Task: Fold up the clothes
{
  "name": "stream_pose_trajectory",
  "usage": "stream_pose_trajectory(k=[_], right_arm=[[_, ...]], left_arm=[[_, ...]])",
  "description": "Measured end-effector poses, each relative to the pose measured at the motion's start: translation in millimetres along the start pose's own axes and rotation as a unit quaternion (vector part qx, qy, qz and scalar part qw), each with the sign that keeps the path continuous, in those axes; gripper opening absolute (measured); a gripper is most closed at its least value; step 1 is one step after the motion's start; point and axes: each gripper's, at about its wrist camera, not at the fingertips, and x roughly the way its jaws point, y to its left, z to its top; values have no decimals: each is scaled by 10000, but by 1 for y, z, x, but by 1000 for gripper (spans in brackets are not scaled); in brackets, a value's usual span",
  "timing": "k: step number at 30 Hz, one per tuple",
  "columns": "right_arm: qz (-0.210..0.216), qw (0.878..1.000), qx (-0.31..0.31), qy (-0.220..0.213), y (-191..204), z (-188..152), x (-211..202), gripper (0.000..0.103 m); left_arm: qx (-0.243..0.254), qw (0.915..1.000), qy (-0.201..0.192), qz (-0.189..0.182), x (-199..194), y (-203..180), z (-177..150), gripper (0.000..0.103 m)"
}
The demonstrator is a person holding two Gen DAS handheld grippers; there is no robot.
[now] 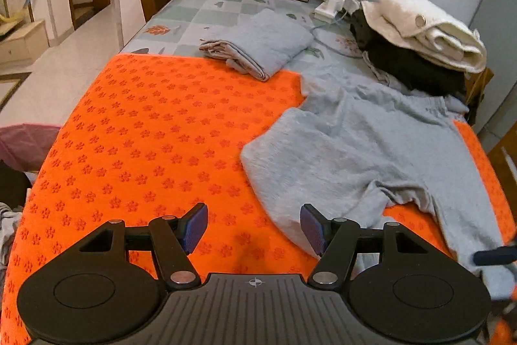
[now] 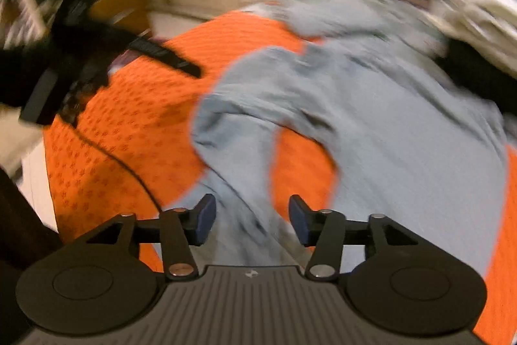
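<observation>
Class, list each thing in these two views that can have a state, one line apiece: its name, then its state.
Grey garment: spread out, rumpled, unfolded, on the orange mat.
Grey folded cloth: folded, at the mat's far edge.
Clothes pile: stacked, white on black.
Left gripper: open, empty.
Right gripper: open, over the garment.

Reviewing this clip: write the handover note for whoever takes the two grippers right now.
Left gripper: open, empty, over the orange mat beside the trousers' leg end.
Right gripper: open, nothing pinched; a trouser leg lies below its jaws. That view is blurred.
Grey trousers: spread unfolded on the mat, waistband at the far end, legs parted towards the near edge.
Done: one folded grey garment at the mat's far edge; a stack of folded clothes on the table behind.
Left: fold the trousers, probably leg over leg first, then set them with the folded items.
</observation>
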Motion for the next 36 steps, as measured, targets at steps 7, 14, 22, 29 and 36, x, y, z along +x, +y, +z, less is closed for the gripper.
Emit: stream_pose_trajectory(k=[7, 14, 22, 29, 36], right_arm=[[-614, 9784, -1957, 266, 57, 25, 56, 58], [-761, 9752, -2038, 403, 62, 41, 71, 6], [208, 9465, 3065, -988, -75, 33, 4, 6], [100, 8953, 4407, -642, -110, -31, 13, 6], [213, 9020, 4281, -511, -91, -41, 18, 6]], left_arm=[[-100, 9998, -46, -166, -11, 19, 3, 66], [-254, 9992, -81, -312, -25, 35, -6, 68], [-259, 9984, 23, -499, -9, 35, -10, 69], [-37, 9937, 201, -1105, 28, 0, -4, 69], [309, 9910, 346, -1259, 60, -38, 1, 70]])
